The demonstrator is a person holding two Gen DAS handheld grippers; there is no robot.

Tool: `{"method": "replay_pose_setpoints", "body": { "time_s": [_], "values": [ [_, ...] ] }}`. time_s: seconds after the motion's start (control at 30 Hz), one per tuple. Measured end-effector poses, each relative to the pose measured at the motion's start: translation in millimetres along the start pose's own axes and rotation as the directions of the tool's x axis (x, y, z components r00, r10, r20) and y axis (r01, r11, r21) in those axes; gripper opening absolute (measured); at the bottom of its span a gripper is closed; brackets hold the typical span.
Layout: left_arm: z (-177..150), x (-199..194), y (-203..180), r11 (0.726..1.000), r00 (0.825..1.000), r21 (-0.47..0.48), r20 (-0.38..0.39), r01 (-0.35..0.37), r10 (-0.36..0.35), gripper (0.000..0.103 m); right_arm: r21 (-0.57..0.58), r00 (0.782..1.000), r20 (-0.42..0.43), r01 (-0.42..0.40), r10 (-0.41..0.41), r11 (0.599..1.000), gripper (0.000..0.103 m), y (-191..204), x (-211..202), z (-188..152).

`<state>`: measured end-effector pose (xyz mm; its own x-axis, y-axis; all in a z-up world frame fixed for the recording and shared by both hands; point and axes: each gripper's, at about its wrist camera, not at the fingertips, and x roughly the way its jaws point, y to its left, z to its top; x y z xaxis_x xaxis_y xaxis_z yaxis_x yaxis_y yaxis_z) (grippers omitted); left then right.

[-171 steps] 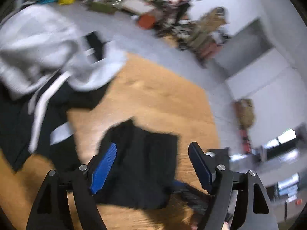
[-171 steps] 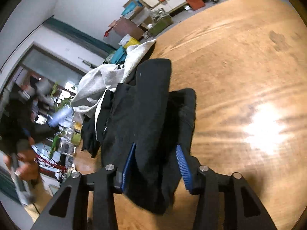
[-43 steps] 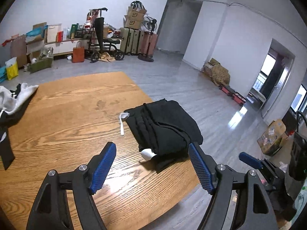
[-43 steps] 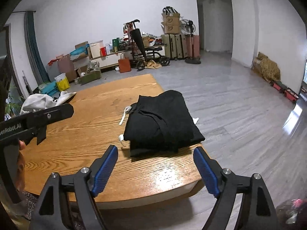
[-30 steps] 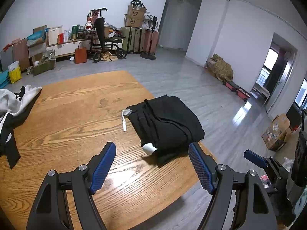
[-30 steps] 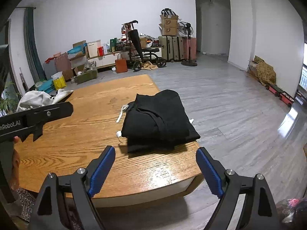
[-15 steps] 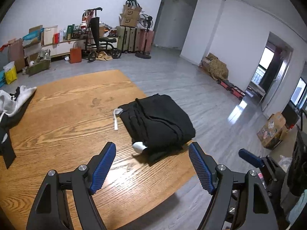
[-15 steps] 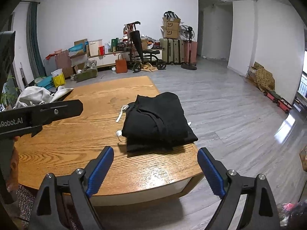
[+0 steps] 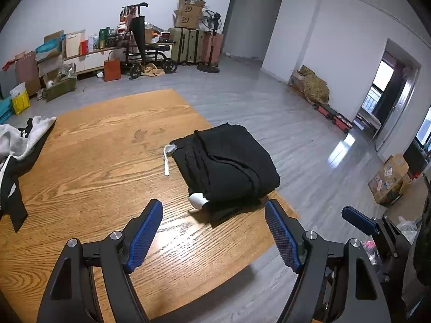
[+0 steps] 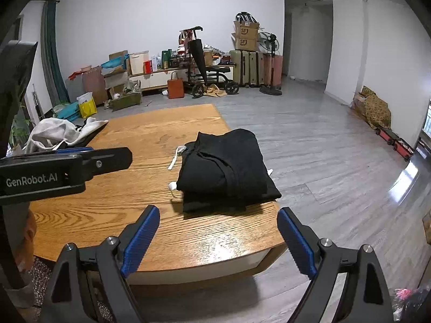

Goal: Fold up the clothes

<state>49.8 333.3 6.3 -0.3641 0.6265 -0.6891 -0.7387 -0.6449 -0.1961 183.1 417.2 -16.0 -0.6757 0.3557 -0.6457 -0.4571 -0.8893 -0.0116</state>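
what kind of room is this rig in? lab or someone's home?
Most likely a home, a sparsely furnished living room used partly for storage. A wooden table holds a folded black garment; suitcases, stacked cardboard boxes and a standing fan line the far wall.

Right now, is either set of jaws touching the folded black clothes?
Apart. In both wrist views the open jaws hang short of the folded black clothes, with bare wooden table showing between them.
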Motion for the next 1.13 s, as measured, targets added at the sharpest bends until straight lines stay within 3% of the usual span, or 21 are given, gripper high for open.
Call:
{"method": "replay_pose_setpoints", "body": {
  "time_s": [0.27,0.5,0.67,0.83,1.13],
  "values": [
    [8.6,-1.5,-3.8,1.000,1.000,0.015,-0.006,-0.024,0.024,0.079,-0.001,0.998,-0.026,-0.057,0.057,0.998,0.091,6.4,-9.6,6.7],
    [19.1,-5.9,-4.4,0.999,0.999,0.011,0.016,-0.051,0.051,0.079,-0.003,0.999,-0.036,-0.007,0.007,1.000,0.091,10.1,-9.7,13.8],
    [21.2,-2.8,2.5,1.000,1.000,-0.013,0.004,-0.028,0.028,0.079,0.018,0.999,-0.045,0.003,-0.002,1.000,0.091,6.9,-7.8,14.0],
    [20.6,-0.8,4.7,0.998,0.998,-0.004,-0.005,-0.066,0.066,0.079,0.025,0.999,-0.053,0.013,-0.011,1.000,0.091,6.0,-5.6,12.7],
    [16.3,3.4,10.4,0.999,0.998,-0.015,-0.033,-0.051,0.051,0.079,0.009,0.997,-0.069,0.027,-0.027,1.000,0.091,12.1,-1.7,13.1]
  ]
}}
